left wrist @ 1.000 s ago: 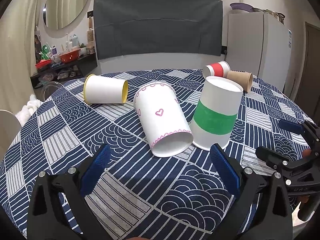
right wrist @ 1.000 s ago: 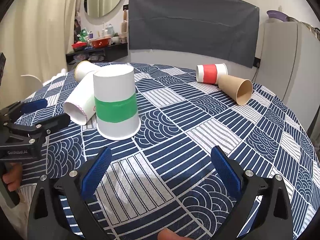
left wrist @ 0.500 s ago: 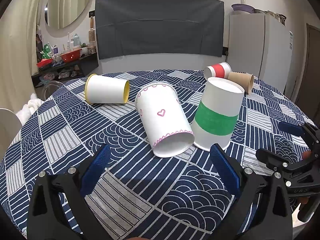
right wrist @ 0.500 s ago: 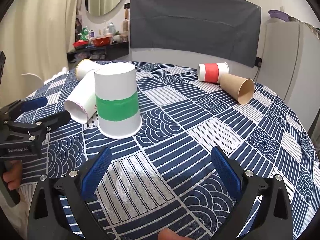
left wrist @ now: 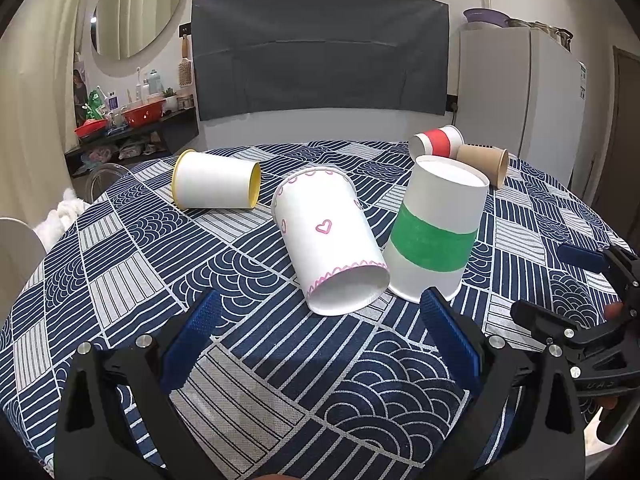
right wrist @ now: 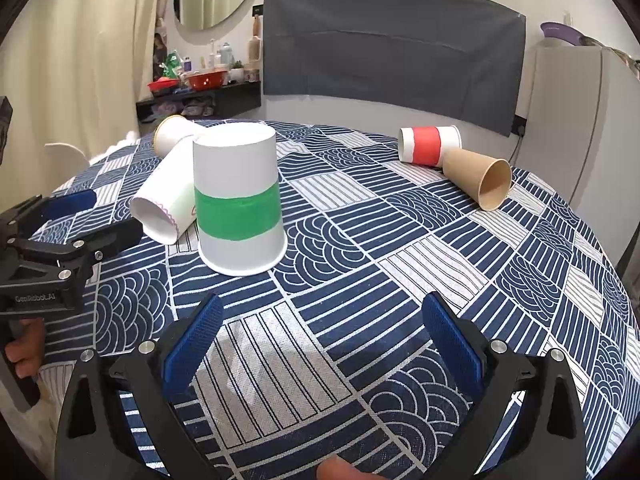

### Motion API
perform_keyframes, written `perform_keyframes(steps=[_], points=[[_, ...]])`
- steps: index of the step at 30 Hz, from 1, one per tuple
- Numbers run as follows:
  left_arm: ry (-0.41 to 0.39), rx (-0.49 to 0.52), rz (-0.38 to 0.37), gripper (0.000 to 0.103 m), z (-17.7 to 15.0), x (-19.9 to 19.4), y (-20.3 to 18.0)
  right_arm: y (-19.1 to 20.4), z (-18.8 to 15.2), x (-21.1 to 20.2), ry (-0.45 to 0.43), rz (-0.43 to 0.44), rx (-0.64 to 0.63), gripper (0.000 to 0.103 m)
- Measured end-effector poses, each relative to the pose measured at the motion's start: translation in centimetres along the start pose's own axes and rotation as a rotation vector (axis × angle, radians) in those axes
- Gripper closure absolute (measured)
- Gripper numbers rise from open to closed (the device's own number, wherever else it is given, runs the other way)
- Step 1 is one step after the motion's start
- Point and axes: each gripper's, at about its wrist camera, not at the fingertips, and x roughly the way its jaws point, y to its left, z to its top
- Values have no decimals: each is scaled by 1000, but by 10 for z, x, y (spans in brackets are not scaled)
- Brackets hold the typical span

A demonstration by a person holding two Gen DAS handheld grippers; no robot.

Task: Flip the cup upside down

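Still unmoved: green-banded cup upside down.

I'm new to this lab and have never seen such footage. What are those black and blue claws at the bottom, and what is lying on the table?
They are two hand-held grippers, each carrying a camera that looks along its fingers. One picture comes from the left gripper, the other from the right gripper. Both are open and hold nothing. On the patterned tablecloth a green-banded cup stands upside down. Four cups lie on their sides: a heart cup, a yellow-rimmed cup, a red-banded cup and a brown cup.
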Motion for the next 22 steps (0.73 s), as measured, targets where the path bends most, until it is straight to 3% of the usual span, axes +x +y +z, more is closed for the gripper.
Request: perform_keyframes(steps=[22], points=[[8,-30,-7,6,1,1,5,0,0,0,5,3,-1,8]])
